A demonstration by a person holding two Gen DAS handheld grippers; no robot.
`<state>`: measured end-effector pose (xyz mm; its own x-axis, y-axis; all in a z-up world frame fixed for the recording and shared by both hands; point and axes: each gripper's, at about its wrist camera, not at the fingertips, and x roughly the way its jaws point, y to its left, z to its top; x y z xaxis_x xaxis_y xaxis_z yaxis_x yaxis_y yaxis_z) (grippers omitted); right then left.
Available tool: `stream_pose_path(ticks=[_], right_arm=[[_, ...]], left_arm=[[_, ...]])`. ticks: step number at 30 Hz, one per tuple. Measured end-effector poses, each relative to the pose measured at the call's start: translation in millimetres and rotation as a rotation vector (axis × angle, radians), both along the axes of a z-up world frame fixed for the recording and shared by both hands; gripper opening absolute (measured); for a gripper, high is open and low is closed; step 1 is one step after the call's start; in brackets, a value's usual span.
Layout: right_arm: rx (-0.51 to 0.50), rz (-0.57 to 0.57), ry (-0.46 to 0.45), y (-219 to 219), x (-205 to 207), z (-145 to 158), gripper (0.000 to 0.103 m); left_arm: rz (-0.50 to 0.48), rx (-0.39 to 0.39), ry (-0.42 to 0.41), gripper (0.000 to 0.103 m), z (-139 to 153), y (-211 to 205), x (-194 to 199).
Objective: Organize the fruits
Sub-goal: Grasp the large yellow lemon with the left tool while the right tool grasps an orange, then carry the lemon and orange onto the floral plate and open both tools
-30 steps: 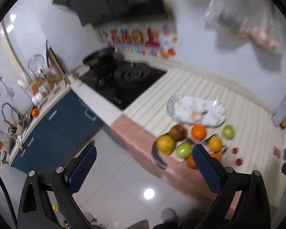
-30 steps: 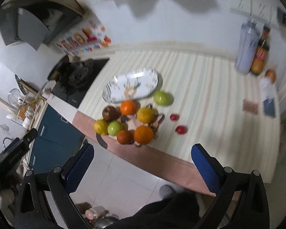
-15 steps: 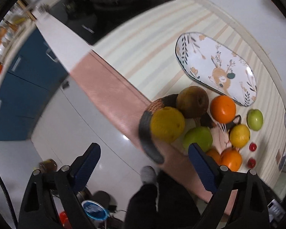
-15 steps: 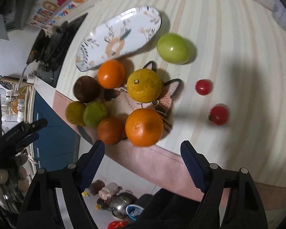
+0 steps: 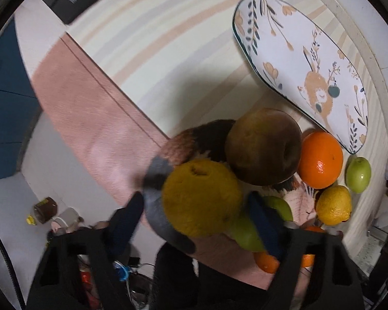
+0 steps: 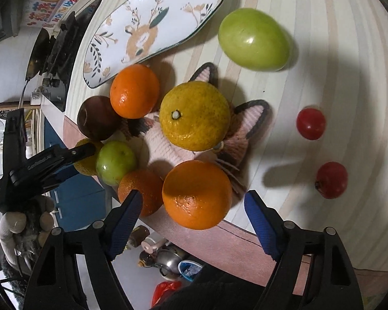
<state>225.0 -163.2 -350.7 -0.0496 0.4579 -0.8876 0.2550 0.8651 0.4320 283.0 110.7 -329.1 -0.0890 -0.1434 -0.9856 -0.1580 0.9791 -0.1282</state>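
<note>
One legible wall-sticker [image 6: 57,0] phrase: "Be On The Upgrade".

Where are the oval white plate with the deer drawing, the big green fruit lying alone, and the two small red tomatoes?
Oval white deer plate [image 6: 152,28], right wrist view, on its painted middle.
Big green fruit [image 6: 253,40], right wrist view, on its shiny top.
Small red tomatoes [image 6: 311,123], right wrist view, on the upper one.

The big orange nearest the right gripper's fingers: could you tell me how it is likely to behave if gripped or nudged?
The orange looks round, so a nudge would probably roll it, perhaps over the counter edge close beside it. Its dimpled peel should give the pads some hold. It seems firm rather than fragile. The right gripper is closing around it without touching yet.
</note>
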Motion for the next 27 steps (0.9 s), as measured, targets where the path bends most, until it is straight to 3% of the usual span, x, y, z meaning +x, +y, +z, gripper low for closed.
stream_pose_path(ticks=[4,10,17,22,27], right_arm=[[-0.01,0.01,0.015,8,2,-8,0.071],[-0.008,0.003,0.046,18,2,-24,0.07],[-0.065,0.036,-0.006,30,3,-16,0.066],[-0.087,0.06,-0.033,28,-2,-1,0.066],[-0.016,0.054,-0.077,20,4,38,0.066]], left_arm=[[-0.009,-0.007,-0.027,0.062,-4,1,-3],[-0.015,-0.025,-0.01,0.062,-17,6,-3],[-0.006,0.006,-0.052,0.061,-18,10,-7],[-0.049,0.047,-0.11,0.061,1,11,-13],[-0.07,0.028,-0.185,0.061,44,11,-14]])
